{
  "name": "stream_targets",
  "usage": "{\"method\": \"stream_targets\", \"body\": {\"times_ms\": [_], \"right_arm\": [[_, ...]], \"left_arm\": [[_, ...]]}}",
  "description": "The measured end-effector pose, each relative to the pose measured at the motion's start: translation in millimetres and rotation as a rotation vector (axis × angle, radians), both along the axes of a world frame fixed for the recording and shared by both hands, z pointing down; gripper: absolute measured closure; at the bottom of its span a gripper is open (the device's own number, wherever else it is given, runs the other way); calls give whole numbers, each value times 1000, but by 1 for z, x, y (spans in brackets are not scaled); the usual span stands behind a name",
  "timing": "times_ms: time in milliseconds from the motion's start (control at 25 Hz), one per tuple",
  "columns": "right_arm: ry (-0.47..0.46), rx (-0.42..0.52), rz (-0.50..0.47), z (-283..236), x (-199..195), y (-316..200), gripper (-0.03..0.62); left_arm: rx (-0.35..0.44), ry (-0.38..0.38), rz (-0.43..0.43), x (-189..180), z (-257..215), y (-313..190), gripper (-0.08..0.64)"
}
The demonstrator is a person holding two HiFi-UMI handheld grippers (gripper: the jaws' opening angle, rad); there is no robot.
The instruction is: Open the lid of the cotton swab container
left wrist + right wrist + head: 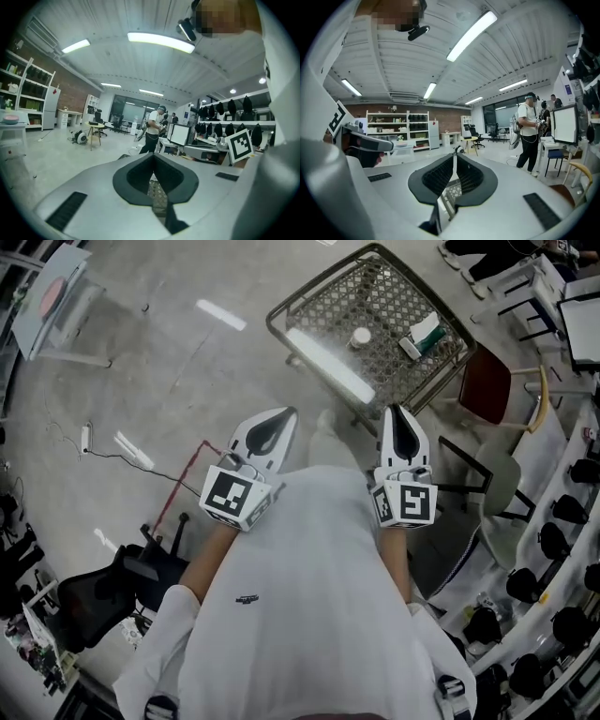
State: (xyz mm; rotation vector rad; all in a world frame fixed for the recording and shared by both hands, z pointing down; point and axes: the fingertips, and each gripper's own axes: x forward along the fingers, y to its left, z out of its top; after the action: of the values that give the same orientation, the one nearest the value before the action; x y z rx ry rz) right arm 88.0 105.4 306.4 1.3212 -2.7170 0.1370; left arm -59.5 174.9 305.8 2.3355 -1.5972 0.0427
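Head view looks steeply down on the white and black left gripper [289, 414] and the white and black right gripper [397, 411], both held close in front of the wearer's white shirt, side by side with the tips pointing forward. Ahead of them stands a metal lattice-topped table [309, 287] with a raised wire rim. The small round white container [361, 337] sits upright near the middle of that top, well apart from both grippers and touched by neither. A green and white packet [422, 337] lies just to its right on the same top. A dark red chair [485, 390] stands beside the table's right corner

Left gripper view shows that tool's two dark pads pressed together at the tips, with nothing between them; a patch of lattice shows through the hollow below. Right gripper view shows the same: ribbed pads fully closed on each other, holding nothing. Both views catch a person in a white shirt [529, 131] standing farther off in the room
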Motion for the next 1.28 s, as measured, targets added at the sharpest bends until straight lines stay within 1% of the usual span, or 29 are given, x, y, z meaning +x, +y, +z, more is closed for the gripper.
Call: {"method": "stream_targets", "body": {"times_ms": [120, 320, 480, 600, 720, 920, 1160, 1280], "right_arm": [[33, -1, -13, -2, 1, -50, 592], [13, 22, -56, -7, 3, -123, 592], [7, 31, -59, -6, 9, -164, 592], [-1, 38, -67, -5, 10, -185, 592], [-4, 14, -75, 4, 9, -198, 592], [-6, -13, -74, 13, 2, -205, 592], [21, -62, -79, 32, 3, -214, 592], [42, -69, -94, 41, -2, -224, 592]], "left_arm": [[9, -10, -1, 4, -9, -50, 557], [-2, -31, -1, 19, -9, -124, 557], [2, -49, -7, 29, -10, -165, 557], [-4, -72, -10, 30, -9, -183, 557], [-22, -83, -17, 29, -3, -193, 557], [-76, -96, -5, 22, 11, -201, 557], [-105, -129, 32, 27, 33, -212, 555], [-104, -145, 27, 26, 44, -223, 555]]}}
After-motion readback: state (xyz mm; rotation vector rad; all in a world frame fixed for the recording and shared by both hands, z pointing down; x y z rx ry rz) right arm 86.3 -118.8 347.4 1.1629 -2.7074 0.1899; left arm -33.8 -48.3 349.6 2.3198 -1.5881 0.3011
